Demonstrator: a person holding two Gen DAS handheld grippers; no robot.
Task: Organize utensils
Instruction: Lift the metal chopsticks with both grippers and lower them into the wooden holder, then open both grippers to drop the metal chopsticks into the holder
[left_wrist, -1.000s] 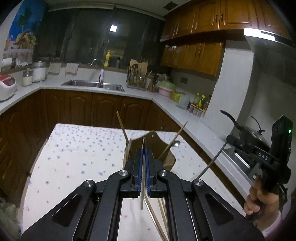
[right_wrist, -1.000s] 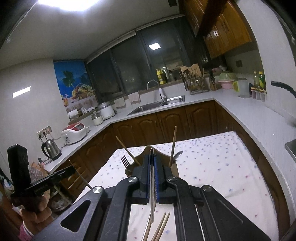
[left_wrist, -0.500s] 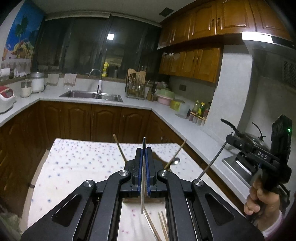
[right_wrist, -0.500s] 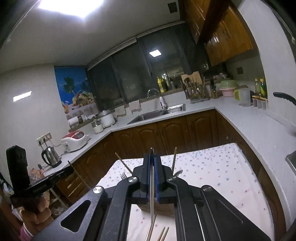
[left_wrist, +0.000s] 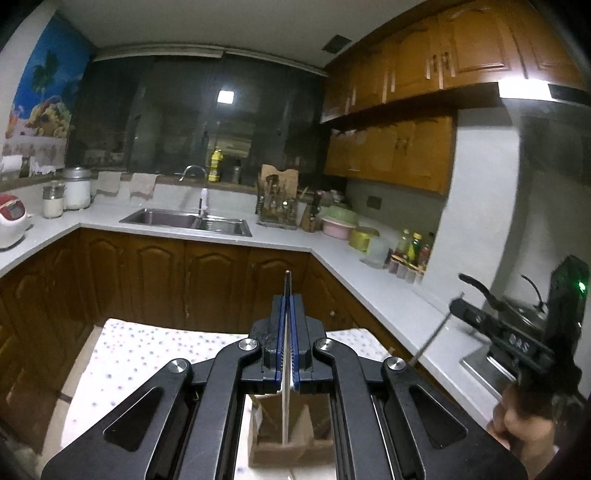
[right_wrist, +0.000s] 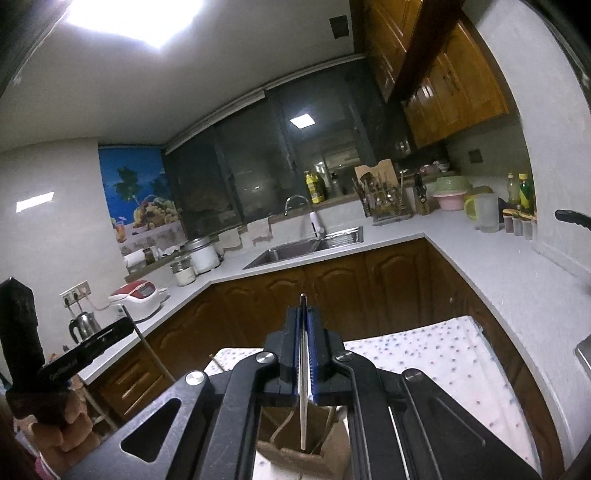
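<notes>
Pinching one chopstick (left_wrist: 285, 373) each, two claws (left (left_wrist: 287, 295), right (right_wrist: 303, 308)) hover above one cardboard holder (left_wrist: 291, 439).

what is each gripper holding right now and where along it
Each holds one thin stick, likely a chopstick. The left gripper pinches its stick near the upper end; the right gripper grips its stick likewise, the long lower part hanging over the brown holder.
</notes>
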